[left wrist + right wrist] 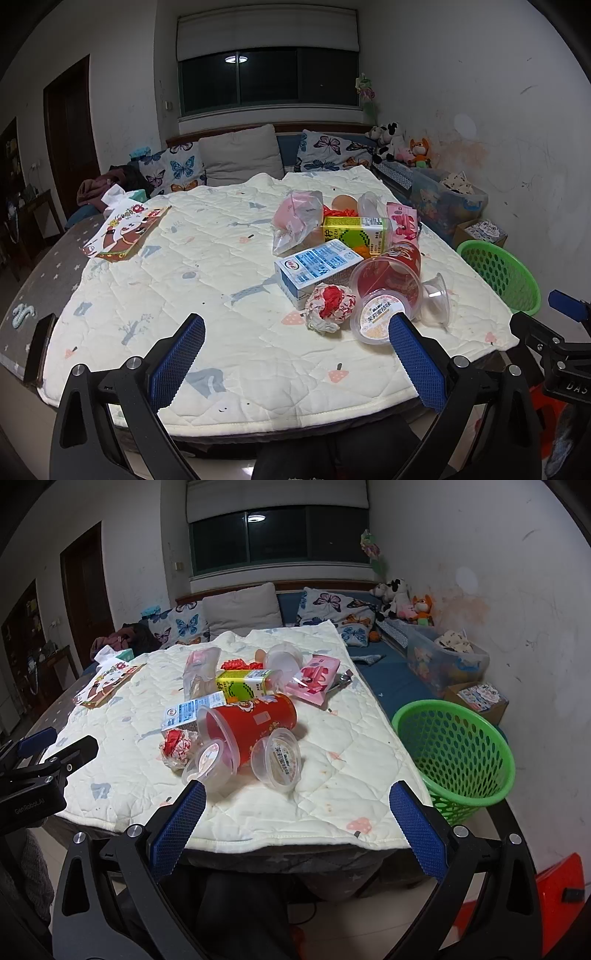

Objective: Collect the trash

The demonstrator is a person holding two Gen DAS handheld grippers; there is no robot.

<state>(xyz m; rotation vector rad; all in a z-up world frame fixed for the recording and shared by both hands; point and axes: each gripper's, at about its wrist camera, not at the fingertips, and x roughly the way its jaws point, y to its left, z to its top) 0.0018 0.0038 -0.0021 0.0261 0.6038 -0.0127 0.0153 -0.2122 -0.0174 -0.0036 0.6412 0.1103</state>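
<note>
A: Where is the trash [236, 716] sitting?
B: Heaped mid-frame on the quilted surface [351, 775], probably for the green basket [458, 753] at right.
A: And the grippers?
B: Left gripper [295, 363] and right gripper [297, 829] are hanging released, grasping nothing.

Both wrist views downward, sharing table [221, 258]

the left gripper [297, 360] points forward and tilts downward, its blue-padded fingers [177, 360] spread wide toward 10 and 2 o'clock with nothing between them. the right gripper [297, 836] sits at the same downward tilt, jaws equally wide and empty. each shows at the other's view edge.
</note>
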